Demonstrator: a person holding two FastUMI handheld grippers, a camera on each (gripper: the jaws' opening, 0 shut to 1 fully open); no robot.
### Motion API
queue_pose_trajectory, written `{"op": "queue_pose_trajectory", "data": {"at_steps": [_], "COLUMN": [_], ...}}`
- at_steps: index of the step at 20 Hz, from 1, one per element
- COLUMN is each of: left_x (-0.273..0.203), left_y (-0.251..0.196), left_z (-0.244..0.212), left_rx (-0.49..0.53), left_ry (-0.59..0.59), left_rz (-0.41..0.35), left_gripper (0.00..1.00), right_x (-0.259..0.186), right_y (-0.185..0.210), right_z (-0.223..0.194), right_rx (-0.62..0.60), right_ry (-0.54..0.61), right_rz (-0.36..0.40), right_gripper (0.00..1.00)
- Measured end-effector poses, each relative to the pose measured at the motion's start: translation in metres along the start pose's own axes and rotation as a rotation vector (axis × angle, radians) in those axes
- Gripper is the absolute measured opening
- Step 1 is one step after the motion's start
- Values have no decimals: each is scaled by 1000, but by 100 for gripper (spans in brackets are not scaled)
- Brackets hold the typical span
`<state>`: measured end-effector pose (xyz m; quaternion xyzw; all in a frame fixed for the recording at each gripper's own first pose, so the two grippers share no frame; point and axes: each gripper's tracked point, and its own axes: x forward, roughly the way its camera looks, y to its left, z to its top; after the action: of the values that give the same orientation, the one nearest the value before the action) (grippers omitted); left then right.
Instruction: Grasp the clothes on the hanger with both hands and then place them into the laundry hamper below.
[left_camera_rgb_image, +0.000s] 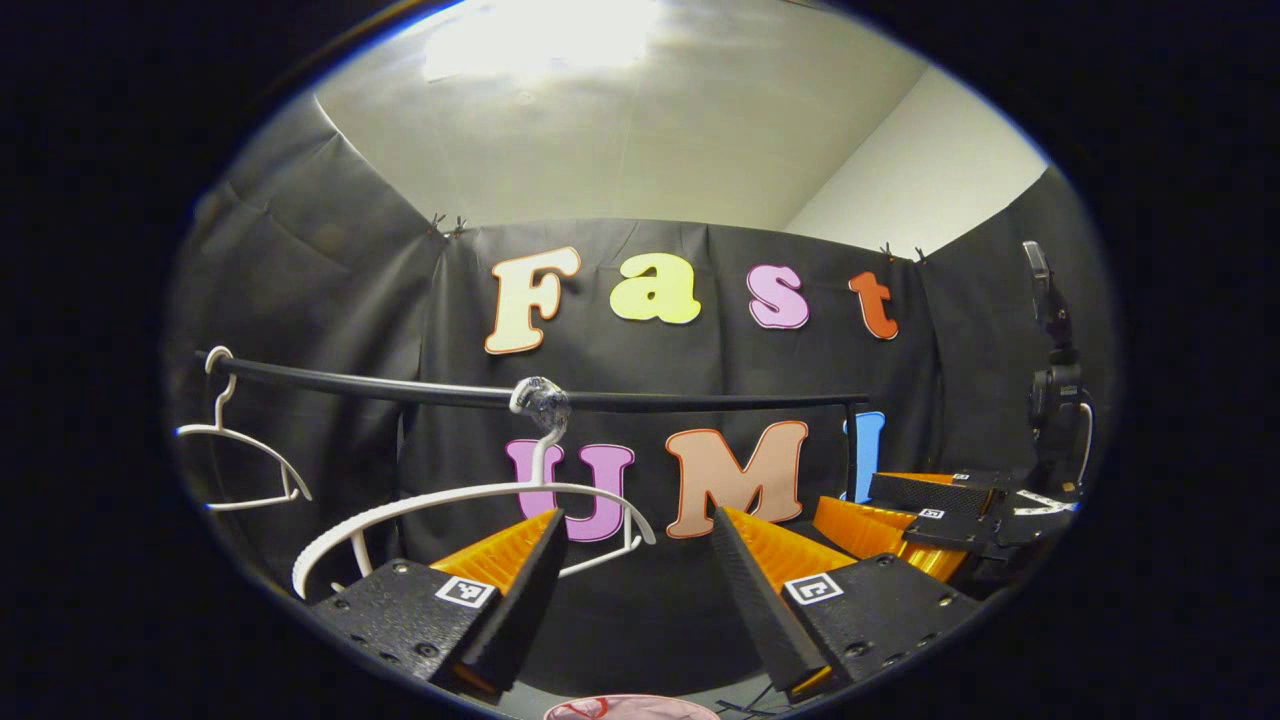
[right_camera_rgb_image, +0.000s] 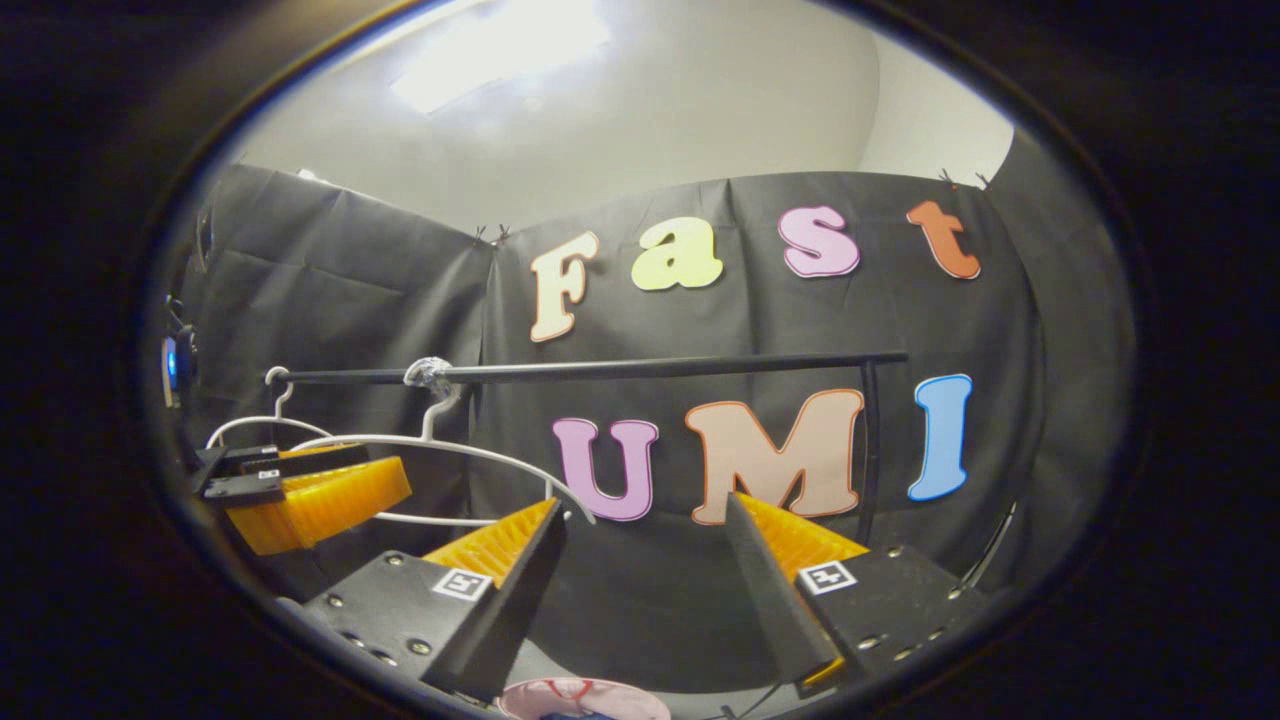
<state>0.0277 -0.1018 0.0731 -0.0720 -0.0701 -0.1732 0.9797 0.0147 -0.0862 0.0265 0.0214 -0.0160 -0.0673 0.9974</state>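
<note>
A bare white hanger (left_camera_rgb_image: 470, 500) hangs by a taped hook (left_camera_rgb_image: 540, 400) from the black rail (left_camera_rgb_image: 700, 402), with no garment on it. My left gripper (left_camera_rgb_image: 640, 520) is open just below and in front of it, nothing between its fingers. The right gripper (left_camera_rgb_image: 940, 510) hovers to its right at about the same height. In the right gripper view the same hanger (right_camera_rgb_image: 440, 448) is at the left, and my right gripper (right_camera_rgb_image: 645, 510) is open and empty. The left gripper (right_camera_rgb_image: 300, 485) shows under that hanger. The pink hamper's rim (left_camera_rgb_image: 630, 708) (right_camera_rgb_image: 585, 695) peeks in at the bottom edge.
A second bare white hanger (left_camera_rgb_image: 240, 450) (right_camera_rgb_image: 262, 412) hangs at the rail's far left end. The rail's upright post (right_camera_rgb_image: 868, 450) stands at the right. A camera on a stand (left_camera_rgb_image: 1055, 380) is by the right wall. Black cloth walls close the booth.
</note>
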Motion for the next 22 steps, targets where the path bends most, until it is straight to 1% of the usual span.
{"op": "queue_pose_trajectory", "data": {"at_steps": [1, 3, 9, 10, 12, 15, 16, 18, 19, 20, 21, 22], "left_x": [-4, -6, -3, -1, 2, 6, 8, 14, 17, 21, 25, 27], "left_y": [6, 7, 4, 4, 1, -5, -8, -12, -14, -16, -19, -23], "left_z": [1, 3, 4, 3, -1, -11, -13, -18, -20, -21, -22, -26], "left_rx": [6, 11, 9, 11, 14, 6, 0, -15, -20, -22, -21, -17], "left_ry": [-2, -6, -9, -7, -5, 14, 16, 23, 24, 21, 25, 32], "left_rz": [6, 14, 11, 8, 0, -33, -45, -70, -80, -91, -105, -120], "left_gripper": [92, 96, 95, 96, 95, 96, 95, 95, 95, 95, 95, 95], "right_x": [-2, -6, -6, -6, -4, -8, -9, -13, -15, -16, -19, -22], "right_y": [1, 3, 3, 2, 0, 3, 3, 4, 4, 2, 2, 1], "right_z": [1, 5, 10, 9, 6, 0, 0, 1, 0, 1, 0, 1], "right_rx": [1, 5, 7, 5, -1, -3, -9, -31, -44, -51, -51, -50], "right_ry": [-3, -14, -29, -27, -13, 11, 10, 1, -2, -1, -2, -4], "right_rz": [0, 6, 7, 4, -1, -2, -9, -16, -23, -32, -39, -46], "right_gripper": [98, 98, 98, 98, 98, 98, 94, 94, 98, 98, 94, 98]}}
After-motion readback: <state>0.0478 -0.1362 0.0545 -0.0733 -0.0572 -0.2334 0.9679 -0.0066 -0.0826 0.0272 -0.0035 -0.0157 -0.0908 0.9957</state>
